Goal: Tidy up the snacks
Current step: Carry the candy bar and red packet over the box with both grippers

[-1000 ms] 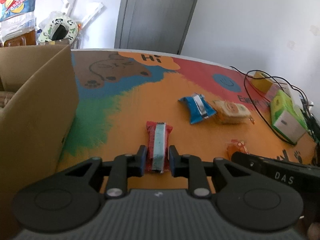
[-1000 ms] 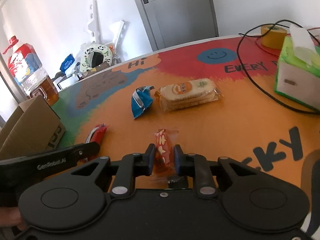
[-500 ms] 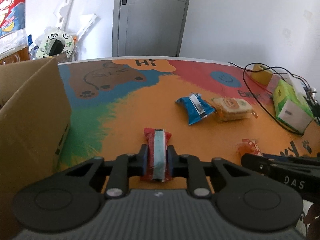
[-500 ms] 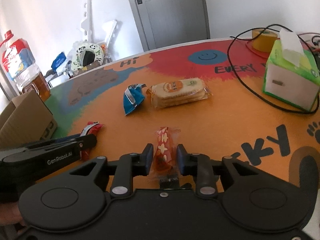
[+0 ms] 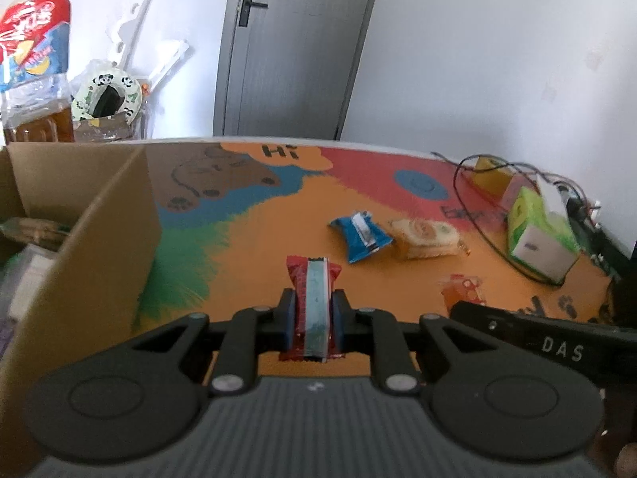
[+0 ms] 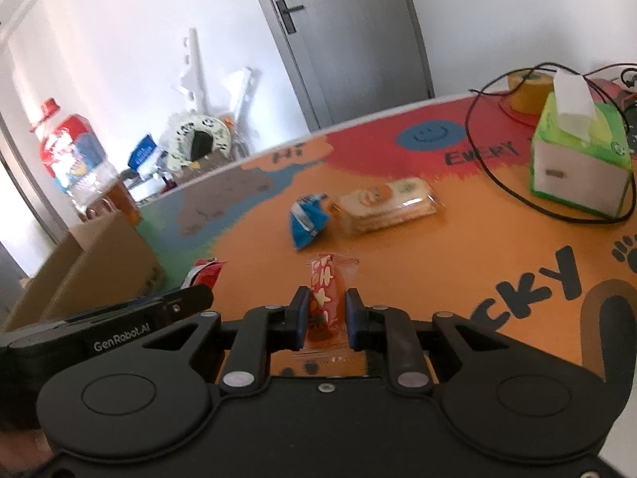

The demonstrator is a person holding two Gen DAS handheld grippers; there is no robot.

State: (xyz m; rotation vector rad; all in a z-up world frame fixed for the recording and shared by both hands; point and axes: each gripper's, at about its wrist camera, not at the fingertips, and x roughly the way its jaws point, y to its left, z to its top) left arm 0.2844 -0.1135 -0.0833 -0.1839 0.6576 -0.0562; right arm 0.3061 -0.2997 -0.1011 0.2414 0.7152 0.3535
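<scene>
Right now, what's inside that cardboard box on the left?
Inside the cardboard box only blurry packaging shows near its far corner. The near wall hides the rest, so contents can't be identified.

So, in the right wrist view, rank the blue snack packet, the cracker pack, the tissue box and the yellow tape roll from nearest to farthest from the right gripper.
From the right gripper:
1. Blue snack packet, just ahead, slightly left.
2. Cracker pack, ahead, against the blue packet's right side.
3. Tissue box, far right.
4. Yellow tape roll, behind the tissue box at the table's far edge.
</scene>
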